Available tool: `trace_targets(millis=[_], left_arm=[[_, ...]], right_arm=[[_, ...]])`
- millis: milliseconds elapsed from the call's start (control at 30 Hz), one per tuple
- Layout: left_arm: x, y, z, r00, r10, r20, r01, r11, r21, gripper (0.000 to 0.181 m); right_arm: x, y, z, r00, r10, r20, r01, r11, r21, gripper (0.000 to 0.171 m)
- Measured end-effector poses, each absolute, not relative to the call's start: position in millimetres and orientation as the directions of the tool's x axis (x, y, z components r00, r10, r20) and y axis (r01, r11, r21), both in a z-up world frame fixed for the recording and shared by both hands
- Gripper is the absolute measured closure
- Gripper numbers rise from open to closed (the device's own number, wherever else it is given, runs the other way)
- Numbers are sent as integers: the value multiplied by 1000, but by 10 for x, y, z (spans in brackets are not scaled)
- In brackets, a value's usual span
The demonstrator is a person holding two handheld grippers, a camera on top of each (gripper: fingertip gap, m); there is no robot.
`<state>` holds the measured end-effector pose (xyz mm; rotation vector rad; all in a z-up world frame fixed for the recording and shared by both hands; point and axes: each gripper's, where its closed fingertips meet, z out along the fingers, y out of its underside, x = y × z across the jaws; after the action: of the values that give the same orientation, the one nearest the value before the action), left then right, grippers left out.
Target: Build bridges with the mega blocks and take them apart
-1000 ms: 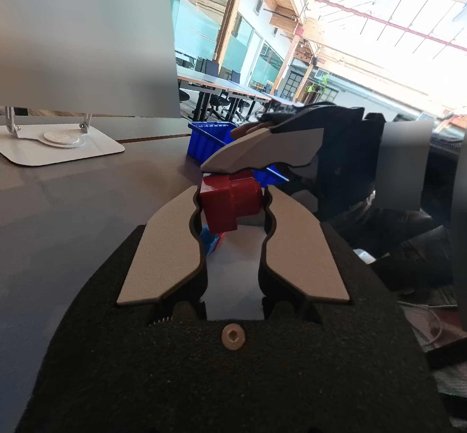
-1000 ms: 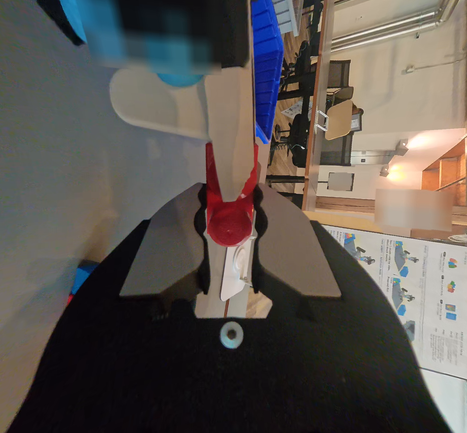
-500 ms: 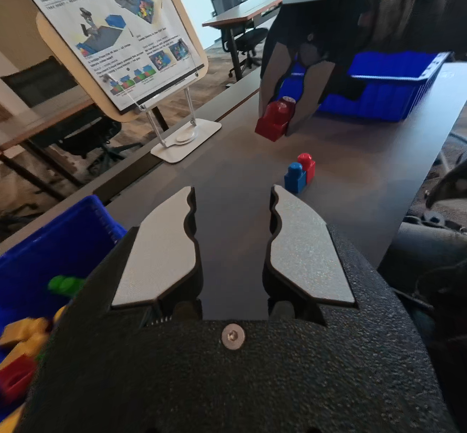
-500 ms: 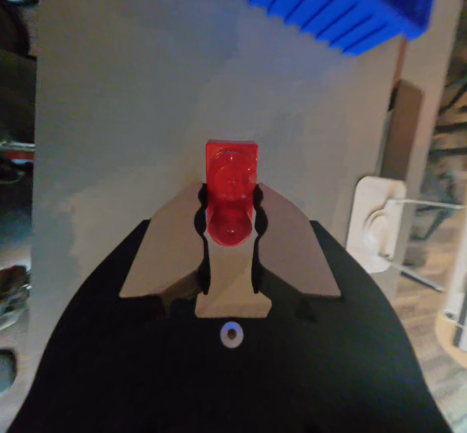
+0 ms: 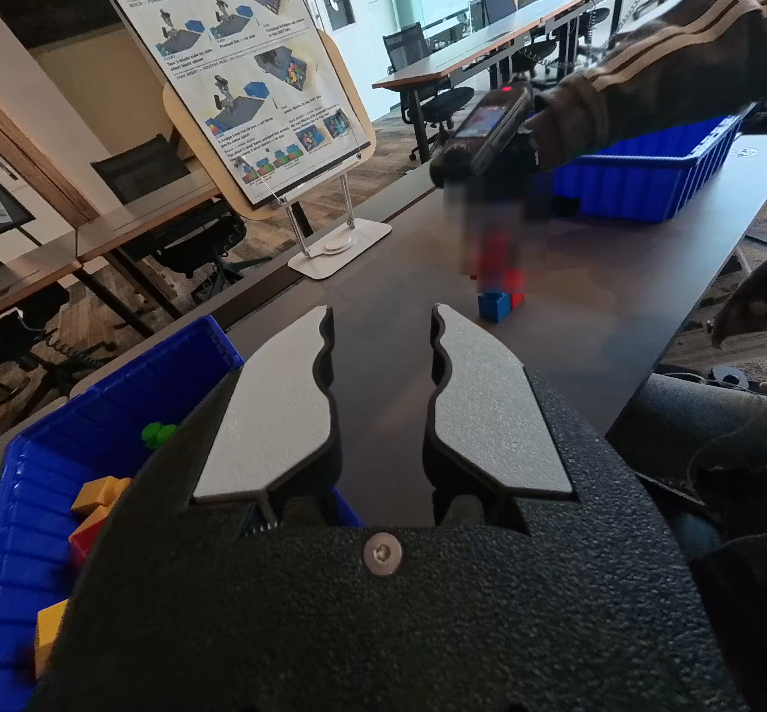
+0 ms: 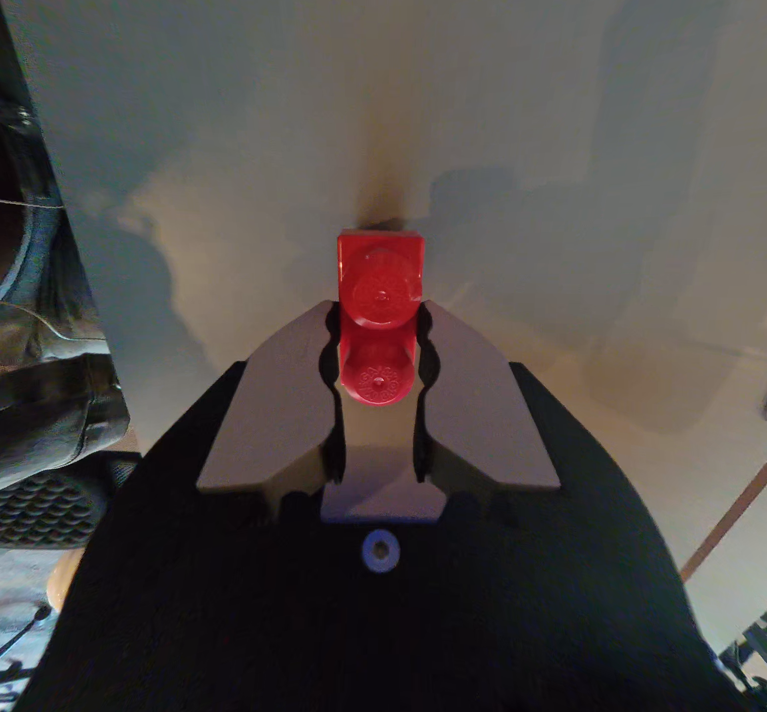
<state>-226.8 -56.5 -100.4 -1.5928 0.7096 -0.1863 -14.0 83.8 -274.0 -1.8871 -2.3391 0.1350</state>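
Note:
My left gripper [image 5: 381,310] is open and empty, hovering over the dark table [image 5: 415,277] beside a blue bin. My right gripper [image 6: 377,306] is shut on a red two-stud block [image 6: 379,289] and points down at the table [image 6: 539,111]. In the left wrist view the right gripper's body [image 5: 494,123], held by a sleeved hand, is above a blue block [image 5: 493,307] and a red block [image 5: 516,295] that stand side by side on the table. A mosaic patch blurs its fingers there. These two blocks are hidden in the right wrist view.
A blue bin [image 5: 124,393] at the left holds yellow [image 5: 97,493], green [image 5: 157,432] and red blocks. Another blue bin [image 5: 647,181] stands at the far right. An instruction sheet [image 5: 249,69] on a white stand [image 5: 340,248] is at the table's far edge. The left gripper's tips are roughly 30 centimetres from the right gripper's.
My left gripper let go of the red block and drew back to the left bin. My right gripper kept the block, turned downward and moved over the blue and red pair.

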Motion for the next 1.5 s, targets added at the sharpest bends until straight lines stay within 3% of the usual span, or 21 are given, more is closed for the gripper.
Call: trace_targets(millis=[700,1200,1500], left_arm=[[-2260,-499,-1090,779,-564,-276,-332,3,-943,137],[-2120,-402,-1244,730,-632,-260,-347,-15,-938,137],[-2131,-414,-1269,717,-641,-275,-366,-11,-930,137]], right_arm=[[-13,871,-3076,-141,990,-25,986,138,-96,137],[19,878,-3147,-170,985,-8,984,171,49,136],[11,860,-3184,-147,987,-70,989,149,22,135]])
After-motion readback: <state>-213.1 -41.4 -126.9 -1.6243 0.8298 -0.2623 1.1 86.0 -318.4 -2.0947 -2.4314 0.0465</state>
